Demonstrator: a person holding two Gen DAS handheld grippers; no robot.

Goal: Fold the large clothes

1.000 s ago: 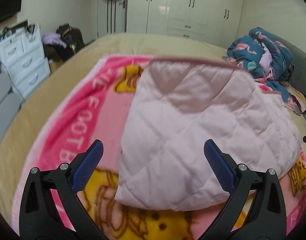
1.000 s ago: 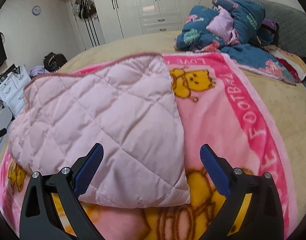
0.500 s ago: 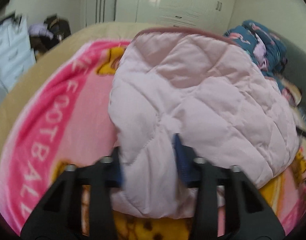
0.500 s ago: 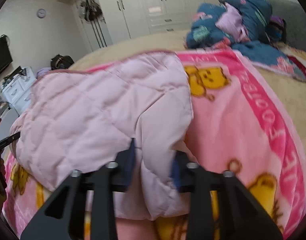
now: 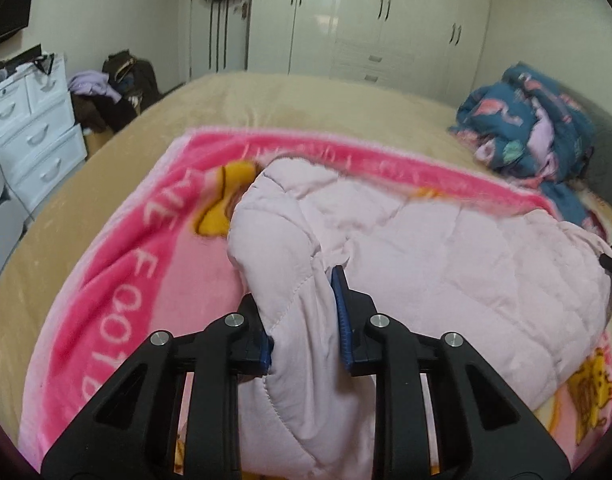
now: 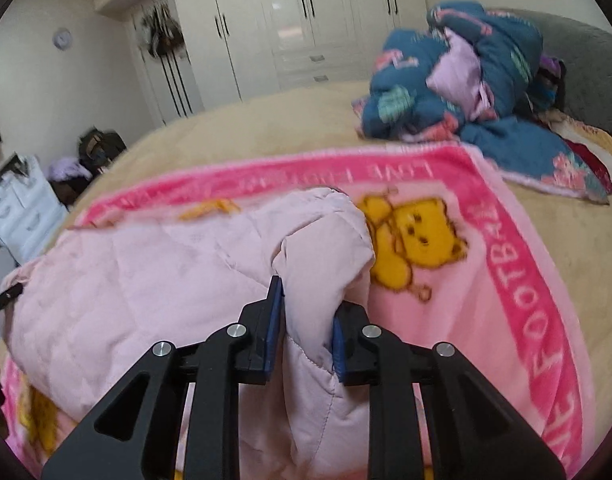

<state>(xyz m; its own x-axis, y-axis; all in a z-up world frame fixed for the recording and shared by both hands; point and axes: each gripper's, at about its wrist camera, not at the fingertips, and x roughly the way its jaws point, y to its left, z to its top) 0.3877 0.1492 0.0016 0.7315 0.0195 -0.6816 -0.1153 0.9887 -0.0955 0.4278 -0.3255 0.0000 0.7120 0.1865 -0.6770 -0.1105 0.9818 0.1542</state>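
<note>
A pale pink quilted garment (image 5: 446, 264) (image 6: 153, 272) lies folded on a pink cartoon blanket (image 5: 117, 264) (image 6: 486, 248) spread over the bed. My left gripper (image 5: 303, 320) is shut on the garment's near left corner, the fabric bunched between its blue pads (image 5: 342, 320). On the opposite side my right gripper (image 6: 306, 332) is shut on the near right corner, lifting it into a hump. The garment's underside and far edge are hidden.
A heap of blue patterned bedding (image 5: 538, 128) (image 6: 458, 92) sits at the far right of the tan bed (image 5: 306, 100). White drawers (image 5: 29, 136) stand off the left side, wardrobes (image 6: 306, 20) behind. A grey headboard (image 6: 582, 72) is on the right.
Both grippers were open above the near edge a second ago. They have since shut on the garment's two near corners and raised them, moving the fold towards the far side.
</note>
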